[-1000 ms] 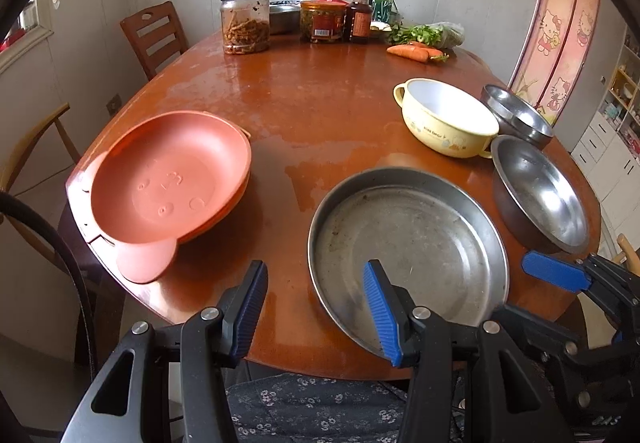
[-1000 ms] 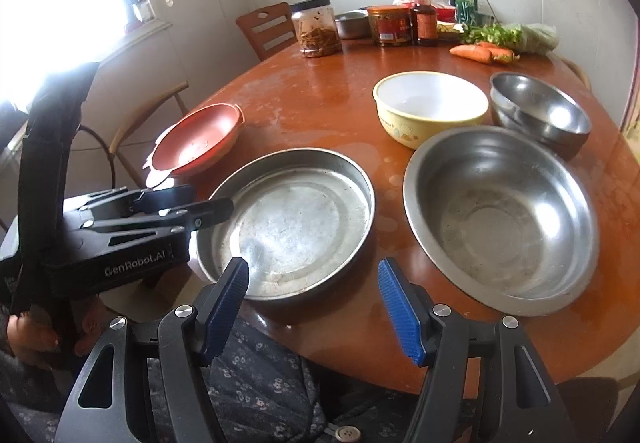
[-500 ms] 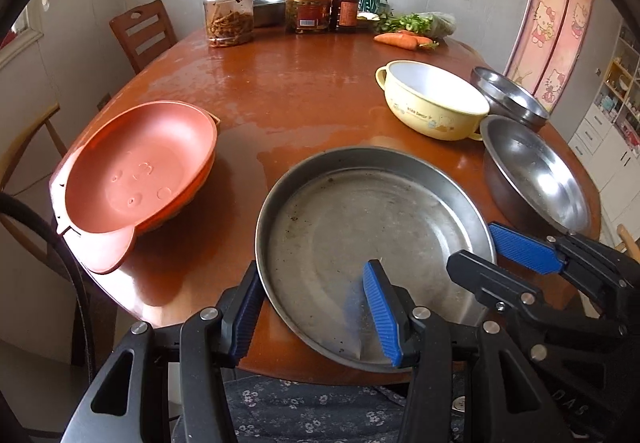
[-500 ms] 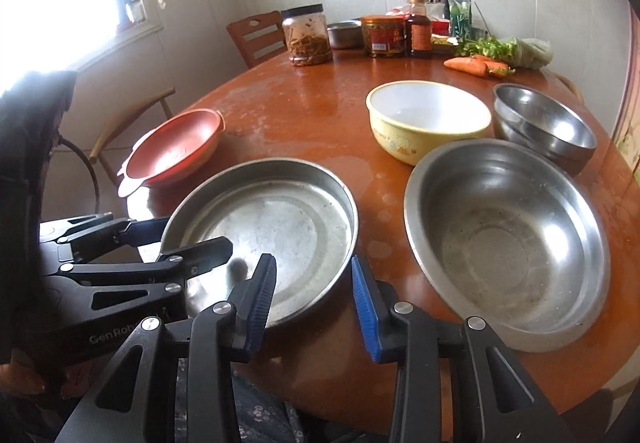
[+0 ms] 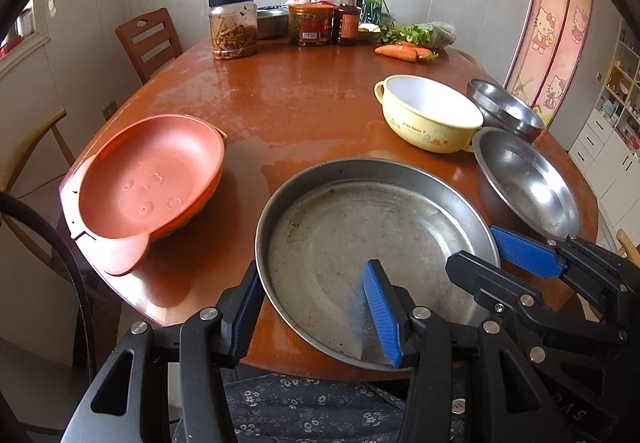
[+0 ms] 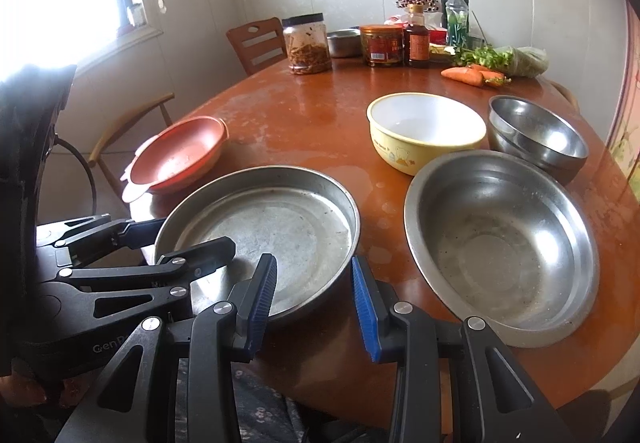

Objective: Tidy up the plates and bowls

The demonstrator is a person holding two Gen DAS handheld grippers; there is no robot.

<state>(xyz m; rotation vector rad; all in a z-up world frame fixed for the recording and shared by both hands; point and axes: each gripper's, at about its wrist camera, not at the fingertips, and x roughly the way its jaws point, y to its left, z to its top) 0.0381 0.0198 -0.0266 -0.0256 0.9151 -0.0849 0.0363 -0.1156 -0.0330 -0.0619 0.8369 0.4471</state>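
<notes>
now that the left gripper point(image 5: 316, 311) has moved to straddle the steel plate's point(image 5: 372, 243) near rim on the tabletop point(image 5: 304, 115), jaws apart, and the right gripper point(image 6: 314, 301) has narrowed, seemingly empty, a grasp looks imminent.

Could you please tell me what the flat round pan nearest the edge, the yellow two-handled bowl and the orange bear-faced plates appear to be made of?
The flat round metal pan looks like stainless steel or aluminium: dull grey, scuffed, dark specks. The pale yellow two-handled bowl seems to be glossy plastic or melamine, white inside, with a printed cartoon. The orange bear-faced plates look like matte moulded plastic or silicone, with an embossed face.
</notes>
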